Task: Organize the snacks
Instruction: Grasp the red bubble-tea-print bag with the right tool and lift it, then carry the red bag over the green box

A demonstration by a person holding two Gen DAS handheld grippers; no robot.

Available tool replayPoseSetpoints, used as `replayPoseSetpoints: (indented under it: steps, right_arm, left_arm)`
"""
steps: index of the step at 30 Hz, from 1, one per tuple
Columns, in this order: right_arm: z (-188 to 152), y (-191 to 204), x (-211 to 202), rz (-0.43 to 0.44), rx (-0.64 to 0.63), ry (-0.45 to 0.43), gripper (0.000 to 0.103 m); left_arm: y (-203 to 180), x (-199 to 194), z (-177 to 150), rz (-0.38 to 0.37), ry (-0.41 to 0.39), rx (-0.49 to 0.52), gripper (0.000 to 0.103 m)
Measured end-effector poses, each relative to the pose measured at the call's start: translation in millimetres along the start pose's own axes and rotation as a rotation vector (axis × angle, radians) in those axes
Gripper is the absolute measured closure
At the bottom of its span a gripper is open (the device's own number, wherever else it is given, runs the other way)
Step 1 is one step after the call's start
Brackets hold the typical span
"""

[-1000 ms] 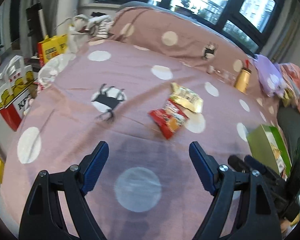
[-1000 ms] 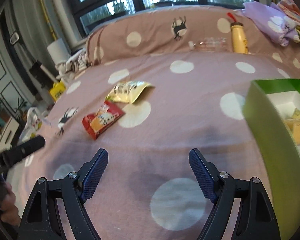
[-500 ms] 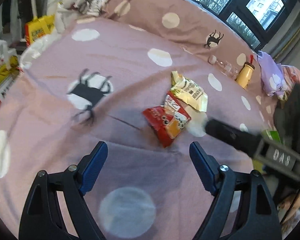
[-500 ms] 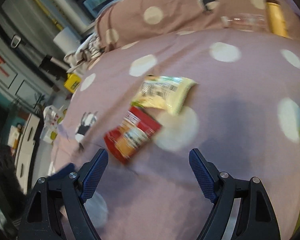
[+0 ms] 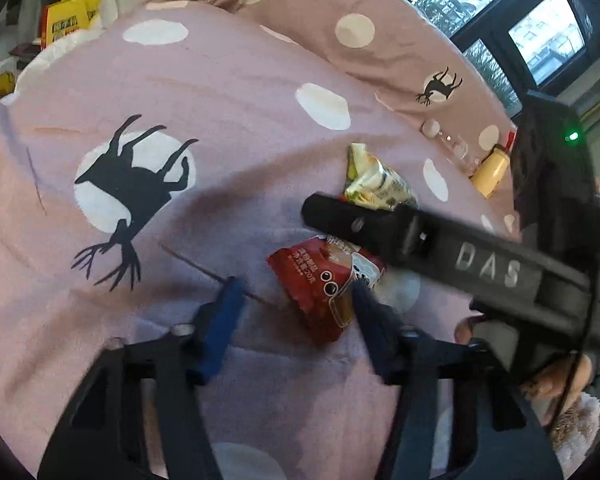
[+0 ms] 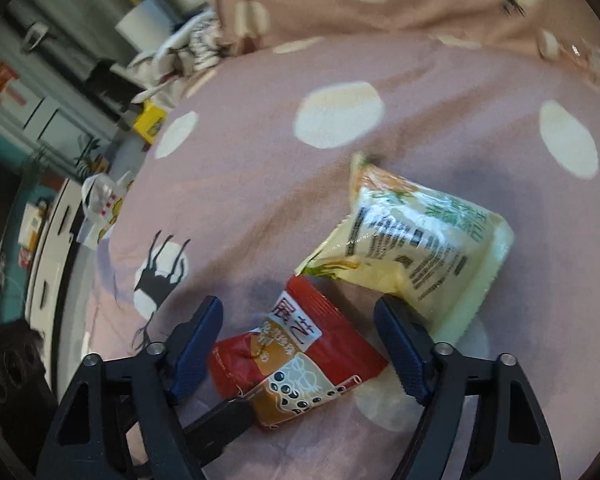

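A: Both tools have swung in over the red snack packet (image 6: 300, 360) on the bed (image 5: 228, 80), jaws just closing.

B: Right tool (image 6: 300, 344) straddles it, unpinched; left tool (image 5: 296, 292) too. Centre before squeezing.

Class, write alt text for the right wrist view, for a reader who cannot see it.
The right claw, its jaws just closing, straddles a red snack packet lying on a pink spotted bedspread, the pads not yet pressing it. A pale yellow snack packet lies just beyond, by the right-hand finger, its corner meeting the red one.
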State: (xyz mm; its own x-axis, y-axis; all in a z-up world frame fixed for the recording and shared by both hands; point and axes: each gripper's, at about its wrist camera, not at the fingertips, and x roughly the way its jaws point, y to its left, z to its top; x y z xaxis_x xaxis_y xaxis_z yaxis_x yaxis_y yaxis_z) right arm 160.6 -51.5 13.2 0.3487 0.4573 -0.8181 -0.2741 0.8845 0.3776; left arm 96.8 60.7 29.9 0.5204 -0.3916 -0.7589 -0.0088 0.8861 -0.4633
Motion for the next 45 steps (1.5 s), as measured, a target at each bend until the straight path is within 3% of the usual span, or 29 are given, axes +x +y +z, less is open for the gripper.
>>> replayPoseSetpoints:
  steps: [1,5,9,15,19,22,28,36,45]
  right_arm:
    - [-3,1,-1,-0.011,-0.004,-0.003,0.038]
    - [-10,-4,-9,-0.029,0.026,-0.008,0.051]
    - [-24,-14,-32,0.003,0.088,-0.023,0.051]
    - [-49,-28,-97,0.001,0.132,-0.130,0.051]
    - [-69,-40,-145,-0.039,0.171,-0.223,0.051]
    - [-87,-54,-184,-0.052,0.210,-0.284,0.051]
    - [-119,-79,-239,-0.148,0.271,-0.388,0.051]
    - [-159,-134,-296,-0.194,0.373,-0.512,0.051]
    - [-191,-196,-319,-0.192,0.518,-0.583,0.051]
  left_arm:
    - [-4,1,-1,0.000,0.003,0.015,0.067]
    - [-13,-2,-7,0.027,0.002,0.059,0.068]
    - [-28,-13,-12,0.020,-0.001,0.113,0.071]
    - [-71,-35,-23,-0.007,-0.033,0.220,0.071]
    - [-112,-49,-32,-0.067,-0.051,0.305,0.070]
    - [-141,-55,-40,-0.072,-0.063,0.371,0.070]
    - [-203,-62,-62,-0.144,-0.049,0.497,0.070]
    - [-280,-47,-86,-0.208,-0.028,0.639,0.070]
    - [-341,-10,-108,-0.232,0.020,0.730,0.070]
